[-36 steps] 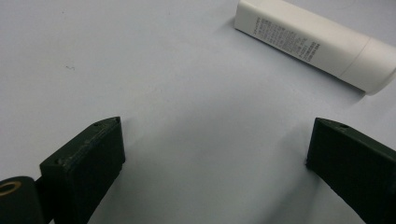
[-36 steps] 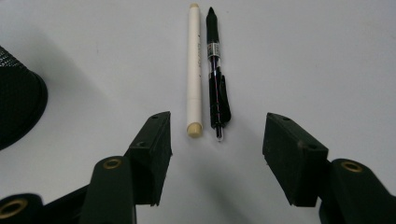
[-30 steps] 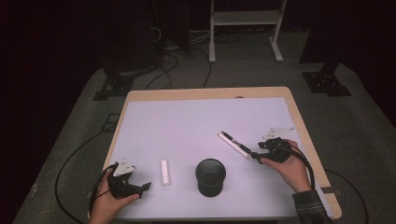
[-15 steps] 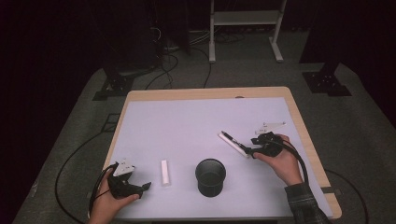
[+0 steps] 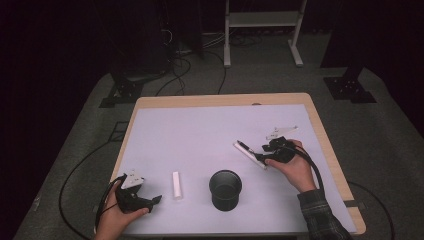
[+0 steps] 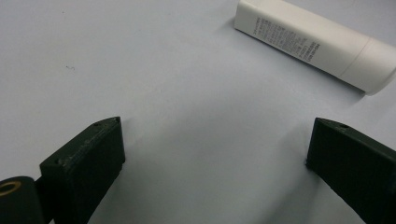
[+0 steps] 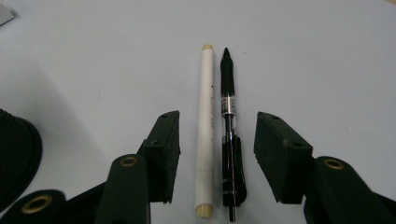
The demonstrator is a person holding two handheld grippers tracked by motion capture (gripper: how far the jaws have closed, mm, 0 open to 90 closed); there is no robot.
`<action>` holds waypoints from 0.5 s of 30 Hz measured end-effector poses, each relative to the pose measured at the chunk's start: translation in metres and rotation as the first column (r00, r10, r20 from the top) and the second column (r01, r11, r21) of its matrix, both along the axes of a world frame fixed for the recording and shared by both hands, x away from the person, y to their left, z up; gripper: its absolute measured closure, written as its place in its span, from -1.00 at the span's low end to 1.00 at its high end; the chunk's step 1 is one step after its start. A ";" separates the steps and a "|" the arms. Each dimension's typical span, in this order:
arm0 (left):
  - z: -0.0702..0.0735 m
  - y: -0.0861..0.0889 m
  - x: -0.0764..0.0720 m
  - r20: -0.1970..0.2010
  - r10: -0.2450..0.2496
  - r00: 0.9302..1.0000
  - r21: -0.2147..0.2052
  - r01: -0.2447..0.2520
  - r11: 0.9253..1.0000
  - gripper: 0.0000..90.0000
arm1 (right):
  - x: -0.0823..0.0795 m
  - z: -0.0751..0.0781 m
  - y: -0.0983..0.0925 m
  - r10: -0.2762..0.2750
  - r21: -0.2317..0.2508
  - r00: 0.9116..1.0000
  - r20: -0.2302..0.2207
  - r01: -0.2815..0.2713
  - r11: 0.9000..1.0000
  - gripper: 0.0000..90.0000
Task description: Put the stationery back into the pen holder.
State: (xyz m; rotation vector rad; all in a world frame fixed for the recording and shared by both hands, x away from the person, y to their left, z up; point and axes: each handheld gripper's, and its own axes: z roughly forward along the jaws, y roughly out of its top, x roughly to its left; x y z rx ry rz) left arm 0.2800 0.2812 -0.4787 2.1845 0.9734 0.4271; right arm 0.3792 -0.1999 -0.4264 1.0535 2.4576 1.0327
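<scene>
A: Right gripper view: a black pen [image 7: 227, 116] and a white stick [image 7: 205, 126] lie side by side, touching, between the jaws of the right tongs [image 7: 217, 151]. The jaws have just been closing, but a gap remains on each side, so nothing is gripped.

B: Any writing on them?

A: Faint print runs along the stick and there is a label band on the pen; both are too small to read.

B: And from the high view?

A: The pair [image 5: 248, 152] rests on the counter [image 5: 200, 130], right of centre, at the tips of the right tongs [image 5: 264, 156]. A black cup [image 5: 225, 189] stands nearer the front edge.

B: The left tongs?

A: Spread wide over bare counter at the front left [image 5: 156, 199]. A white tube [image 6: 315, 44] lies just ahead of them, apart from both jaws; its small grey print is not legible.
</scene>
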 end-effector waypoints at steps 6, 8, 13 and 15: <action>0.000 0.000 0.000 0.000 0.000 1.000 0.000 0.000 1.000 -0.93 | 0.006 -0.001 0.008 0.022 -0.004 1.000 0.002 -0.022 1.000 0.18; 0.000 0.000 0.000 0.000 0.000 1.000 0.000 0.000 1.000 -0.93 | 0.007 -0.001 0.011 0.021 0.002 1.000 -0.001 -0.021 1.000 0.19; 0.000 0.000 0.000 0.000 0.000 1.000 -0.001 0.000 1.000 -0.93 | 0.014 -0.001 0.018 0.041 -0.014 0.999 0.004 -0.041 0.999 0.21; 0.000 0.000 0.000 0.000 0.000 1.000 0.000 0.000 1.000 -0.93 | 0.015 0.000 0.022 0.038 -0.010 0.999 -0.002 -0.038 0.999 0.22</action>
